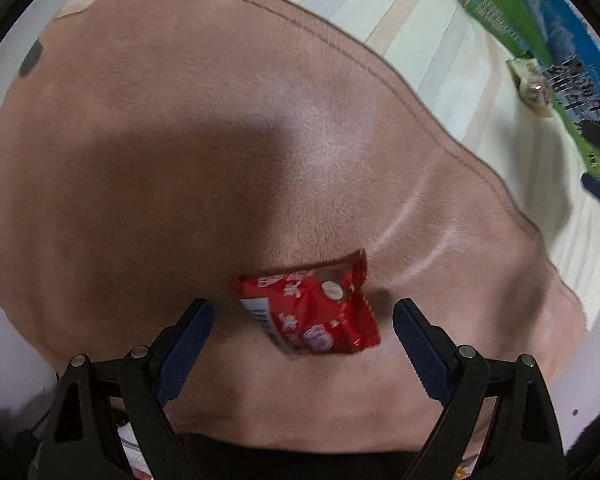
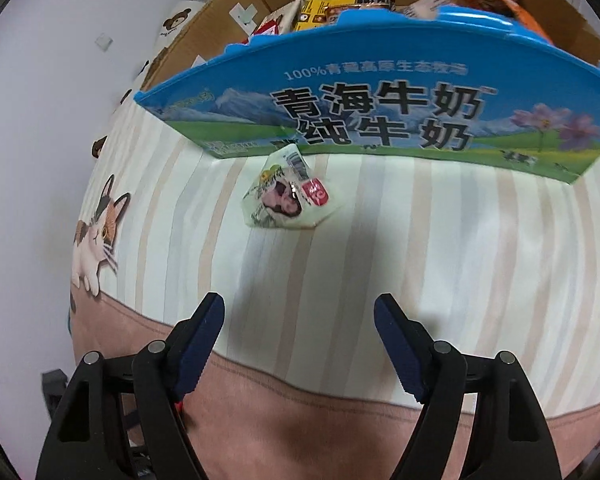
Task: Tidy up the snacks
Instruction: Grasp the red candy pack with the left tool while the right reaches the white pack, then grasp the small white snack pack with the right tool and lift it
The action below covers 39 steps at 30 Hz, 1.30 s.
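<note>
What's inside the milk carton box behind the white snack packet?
Over the milk carton box front wall, packet tops show: a yellow-black packet, an orange packet, a red-white packet, and a pale packet. Everything lower down is hidden by that wall.

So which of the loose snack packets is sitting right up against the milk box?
The pale green-white packet, lying on the striped cloth at the foot of the blue milk box. The red packet lies apart on the pink blanket.

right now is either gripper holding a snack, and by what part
Nothing is held. The left gripper is open around the red packet, not touching; the right gripper is open, short of the white packet.
</note>
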{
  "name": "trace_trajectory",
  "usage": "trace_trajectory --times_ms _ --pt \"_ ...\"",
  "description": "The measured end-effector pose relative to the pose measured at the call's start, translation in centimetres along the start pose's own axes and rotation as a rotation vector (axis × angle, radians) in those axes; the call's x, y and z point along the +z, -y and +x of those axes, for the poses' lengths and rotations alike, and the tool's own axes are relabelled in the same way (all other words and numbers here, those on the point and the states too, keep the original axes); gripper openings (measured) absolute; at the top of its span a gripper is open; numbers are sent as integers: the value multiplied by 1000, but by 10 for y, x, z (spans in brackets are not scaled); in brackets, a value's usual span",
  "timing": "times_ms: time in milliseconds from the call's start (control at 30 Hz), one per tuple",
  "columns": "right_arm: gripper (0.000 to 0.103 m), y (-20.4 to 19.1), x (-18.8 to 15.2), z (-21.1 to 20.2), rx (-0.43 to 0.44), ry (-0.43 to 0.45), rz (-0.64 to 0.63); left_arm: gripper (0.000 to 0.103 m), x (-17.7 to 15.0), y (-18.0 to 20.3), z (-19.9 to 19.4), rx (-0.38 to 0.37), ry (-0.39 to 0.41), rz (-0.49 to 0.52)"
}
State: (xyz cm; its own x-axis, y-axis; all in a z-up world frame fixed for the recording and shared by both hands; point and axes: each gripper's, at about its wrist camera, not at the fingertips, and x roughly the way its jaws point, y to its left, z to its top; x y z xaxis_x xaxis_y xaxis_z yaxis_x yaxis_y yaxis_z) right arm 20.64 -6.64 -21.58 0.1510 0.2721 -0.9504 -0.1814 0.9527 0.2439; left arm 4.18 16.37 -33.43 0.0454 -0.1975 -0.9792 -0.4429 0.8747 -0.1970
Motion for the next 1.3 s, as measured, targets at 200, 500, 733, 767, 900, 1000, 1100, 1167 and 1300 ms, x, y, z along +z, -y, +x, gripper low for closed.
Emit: trace_trajectory --times_ms 200,500,733,767,900,1000,1100,1167,1300 --pt "80 -9 27 16 -10 50 -2 52 5 5 -2 28 32 -5" --pt "67 -19 62 52 -17 69 28 52 34 31 -38 9 123 6" --pt "50 -33 55 51 -59 77 -89 52 74 70 -50 30 193 74" --pt "49 -33 52 48 -53 74 -99 52 81 76 -49 29 191 83" --pt "39 -21 34 32 -1 49 -87 52 82 85 -48 35 188 117" --pt "39 -11 17 25 37 14 -68 52 86 95 -44 36 178 142" --pt "39 -4 1 21 80 -11 -36 52 99 111 -34 29 157 156" --pt "42 2 3 19 110 -6 -1 52 102 110 -27 30 150 160" --pt "78 9 14 15 124 43 60 52 105 111 -18 45 152 165"
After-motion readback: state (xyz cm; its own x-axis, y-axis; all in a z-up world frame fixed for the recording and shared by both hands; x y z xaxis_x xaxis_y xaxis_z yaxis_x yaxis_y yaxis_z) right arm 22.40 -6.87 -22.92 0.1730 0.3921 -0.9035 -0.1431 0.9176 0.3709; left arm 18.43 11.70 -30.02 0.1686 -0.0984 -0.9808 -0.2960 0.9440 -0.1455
